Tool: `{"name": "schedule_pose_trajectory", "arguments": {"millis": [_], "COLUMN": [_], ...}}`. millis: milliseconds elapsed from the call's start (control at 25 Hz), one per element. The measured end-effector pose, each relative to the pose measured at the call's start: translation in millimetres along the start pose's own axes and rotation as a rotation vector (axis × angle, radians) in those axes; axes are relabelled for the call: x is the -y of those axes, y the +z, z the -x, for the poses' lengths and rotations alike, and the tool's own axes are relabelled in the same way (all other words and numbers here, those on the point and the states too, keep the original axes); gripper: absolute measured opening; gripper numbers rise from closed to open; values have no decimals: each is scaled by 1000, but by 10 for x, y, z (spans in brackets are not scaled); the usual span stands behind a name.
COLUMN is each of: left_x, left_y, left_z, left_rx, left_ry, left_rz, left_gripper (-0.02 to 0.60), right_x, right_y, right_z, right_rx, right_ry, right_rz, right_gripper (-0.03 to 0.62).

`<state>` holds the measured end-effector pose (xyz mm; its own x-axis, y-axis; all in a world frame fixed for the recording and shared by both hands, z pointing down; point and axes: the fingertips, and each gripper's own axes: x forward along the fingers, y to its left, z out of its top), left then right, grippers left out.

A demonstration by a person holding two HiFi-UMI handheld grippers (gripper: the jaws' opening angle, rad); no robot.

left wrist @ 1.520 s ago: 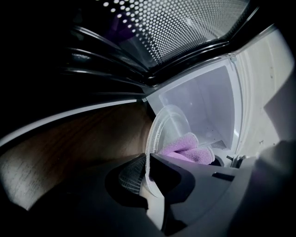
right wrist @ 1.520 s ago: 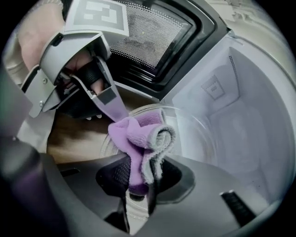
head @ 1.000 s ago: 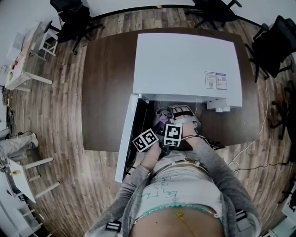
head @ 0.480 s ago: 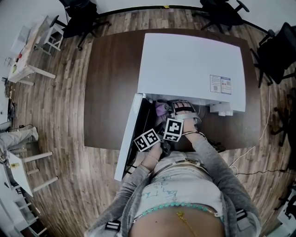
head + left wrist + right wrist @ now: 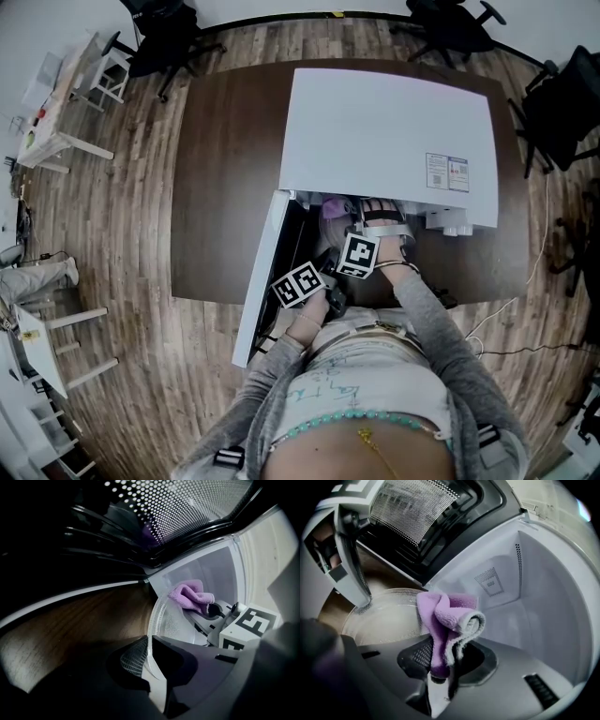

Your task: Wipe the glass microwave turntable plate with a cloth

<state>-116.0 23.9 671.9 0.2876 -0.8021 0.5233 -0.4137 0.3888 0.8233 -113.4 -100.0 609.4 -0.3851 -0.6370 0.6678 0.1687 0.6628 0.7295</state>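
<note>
"Left gripper view, what's that claw on?" the desk asks.

Me: Left gripper (image 5: 149, 651) is nipped narrow on the rim of the glass plate (image 5: 174, 620). The rim runs up and away from the jaws, and the plate face opens to the right of it. Plate is at the mouth of the microwave (image 5: 389, 131), with the door (image 5: 258, 281) swung open on the left. I can't tell whether its underside rests on the cavity floor.

Desk: And the right?

Me: Right gripper (image 5: 440, 672) is clamped on the purple cloth (image 5: 445, 616). A folded wad stands proud beyond the tips. Neither side has a free jaw.

Desk: Where's the glass from the cloth?

Me: Right gripper view: the plate lies left of the wad and just past it, disc nearly flat. The wad overlaps its right-hand edge; touching or just above, I can't say. The left gripper has the opposite, far-left rim. So the right hand is nearer for wiping and the left is only the anchor.

Desk: Next move?

Me: My judgement: press the wad down and sweep leftward across the disc toward the pinched rim, stopping short of the left tips. The risk is the one-edge pinch on slick glass. Push too hard and the plate may pivot or slip.
</note>
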Motion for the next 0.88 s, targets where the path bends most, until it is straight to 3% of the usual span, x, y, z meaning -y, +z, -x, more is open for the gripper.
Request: {"name": "schedule_pose_trajectory", "arguments": {"millis": [880], "left_x": [0], "left_y": [8], "left_z": [1], "left_rx": [-1], "left_ry": [-1], "left_rz": [0], "left_gripper": [28], "right_x": [185], "right_y": [-524], "right_z": [47], "right_rx": [-130], "right_ry": [-133], "right_rz": [-150], "right_gripper": [118]}}
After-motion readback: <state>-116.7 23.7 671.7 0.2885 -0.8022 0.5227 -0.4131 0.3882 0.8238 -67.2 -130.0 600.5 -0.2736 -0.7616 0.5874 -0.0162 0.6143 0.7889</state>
